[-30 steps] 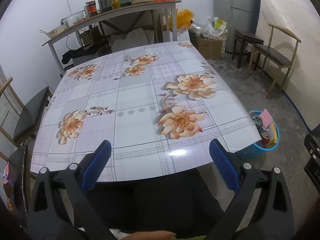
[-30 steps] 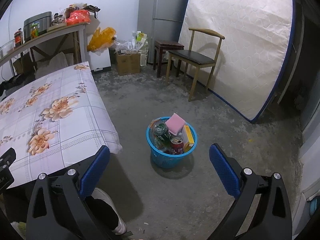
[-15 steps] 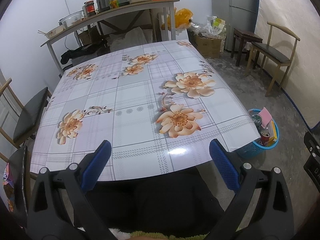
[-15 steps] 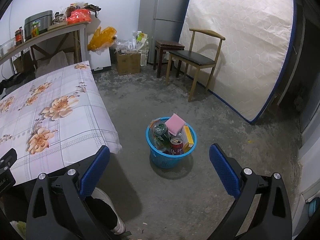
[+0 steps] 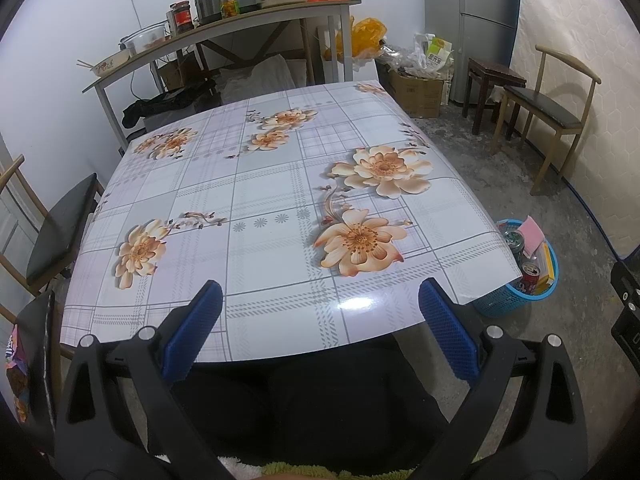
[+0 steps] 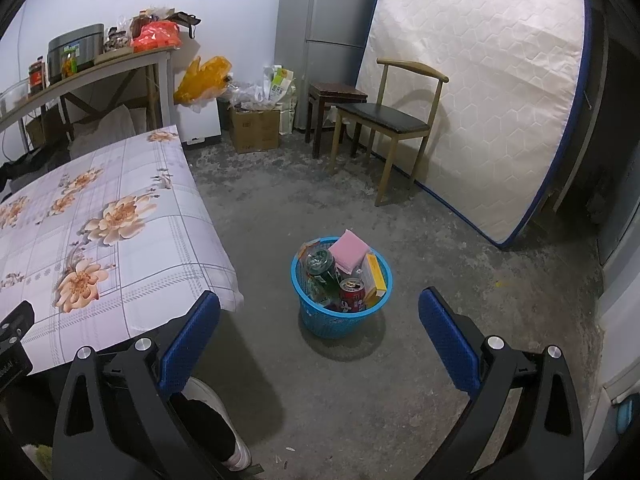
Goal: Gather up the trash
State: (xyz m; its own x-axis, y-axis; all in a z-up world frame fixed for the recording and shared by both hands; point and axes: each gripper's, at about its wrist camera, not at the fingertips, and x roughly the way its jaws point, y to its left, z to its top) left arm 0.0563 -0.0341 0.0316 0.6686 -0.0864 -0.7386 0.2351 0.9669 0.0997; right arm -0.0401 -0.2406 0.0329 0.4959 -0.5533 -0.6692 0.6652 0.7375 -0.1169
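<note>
A table [image 5: 260,200] under a flowered cloth fills the left wrist view, the left gripper [image 5: 320,334] held over its near edge, jaws spread wide and gripping nothing. To the right, on the concrete floor just past the table's corner, one blue basket [image 6: 340,320] holds the trash: one green bottle [image 6: 320,266], one red can [image 6: 353,294], one pink sponge [image 6: 349,250] and one yellow box [image 6: 376,276]. The right gripper [image 6: 320,334] hangs above it, also wide and empty. One wooden chair [image 6: 390,120] stands beyond.

No legible text or labels.
</note>
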